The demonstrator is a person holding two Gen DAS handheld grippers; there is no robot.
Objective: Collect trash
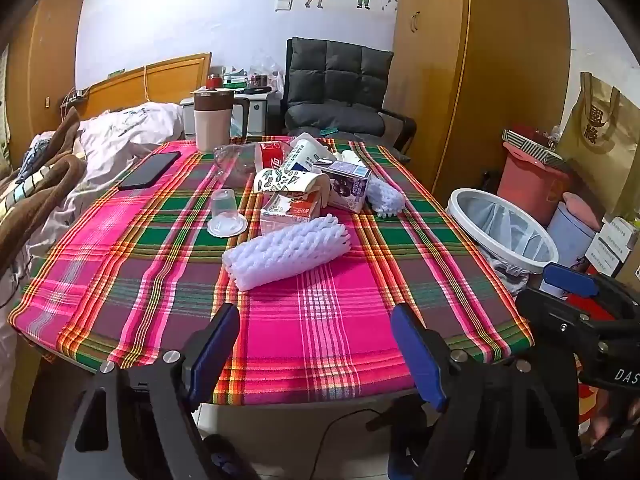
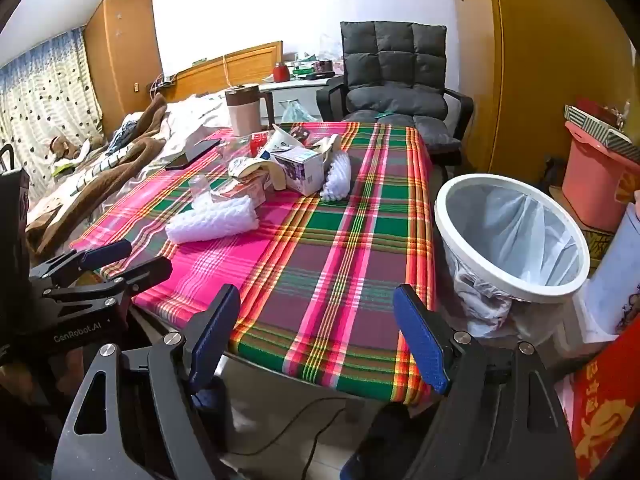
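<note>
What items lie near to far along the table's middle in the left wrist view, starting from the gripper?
Left gripper, jaws open and empty → white foam fruit net → red-and-white carton → crushed patterned paper cup → red cola label on a clear bottle → grey cushioned chair behind the table.

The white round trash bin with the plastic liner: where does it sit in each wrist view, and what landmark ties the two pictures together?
Left wrist view: the white round trash bin with the plastic liner is at the right edge, beyond the table's right side.
Right wrist view: the bin is right of centre, large, beside the table.
Shared landmark: the white foam fruit net roll lying nearest on the pink plaid tablecloth.
</note>
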